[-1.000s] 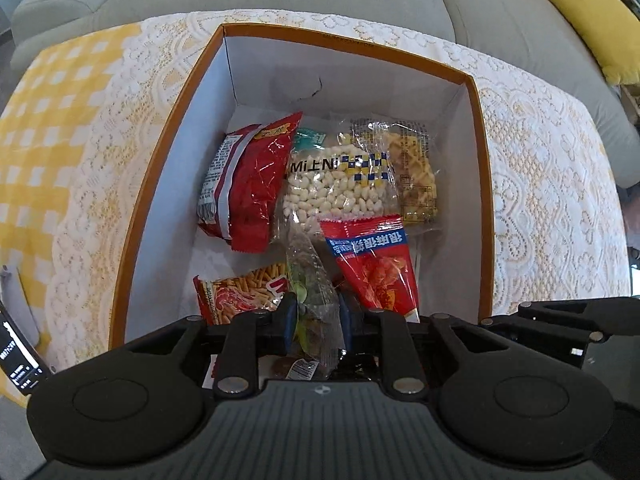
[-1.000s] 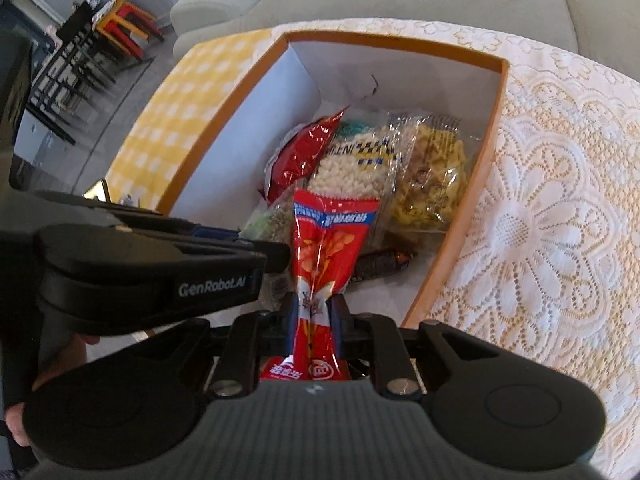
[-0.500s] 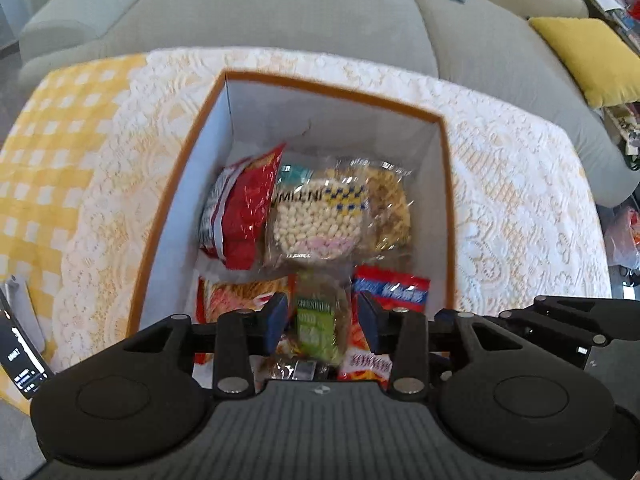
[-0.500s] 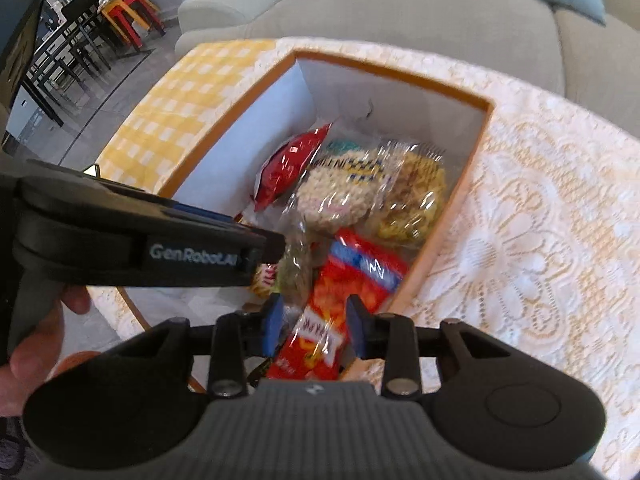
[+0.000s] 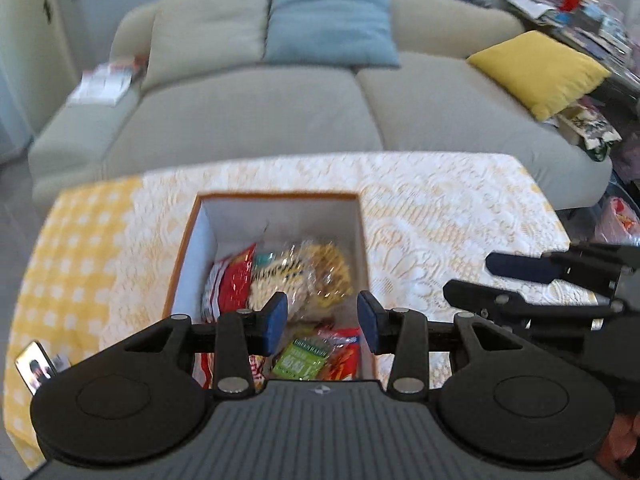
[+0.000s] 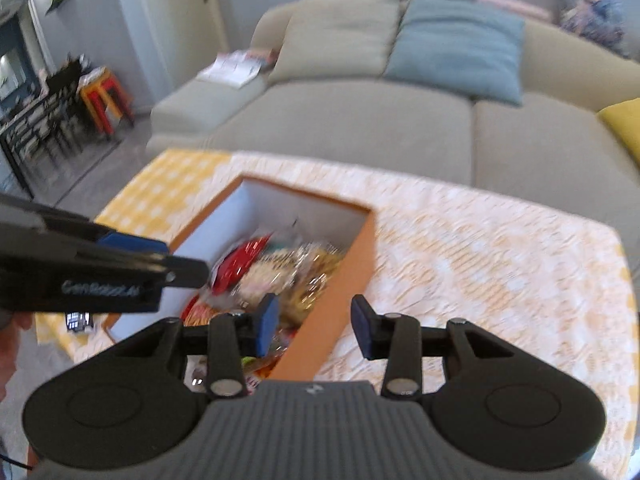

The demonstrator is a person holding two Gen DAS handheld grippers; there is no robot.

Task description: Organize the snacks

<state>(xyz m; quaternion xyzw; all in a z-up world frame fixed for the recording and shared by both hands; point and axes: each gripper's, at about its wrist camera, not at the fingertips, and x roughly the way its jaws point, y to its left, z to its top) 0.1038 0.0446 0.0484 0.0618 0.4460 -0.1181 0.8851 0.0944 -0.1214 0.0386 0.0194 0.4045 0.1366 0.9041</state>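
Snacks (image 5: 298, 280) in box (image 5: 362, 240), below both grippers' parted, seemingly empty jaws

Left gripper (image 5: 322, 322): tilted downward, jaws parted after just opening, nothing between the pads. Right gripper (image 6: 314, 326): tilted downward, jaws parted and just opening further, nothing gripped. The two sit side by side, close together. Part of a hand (image 6: 14, 326) shows behind the left gripper.
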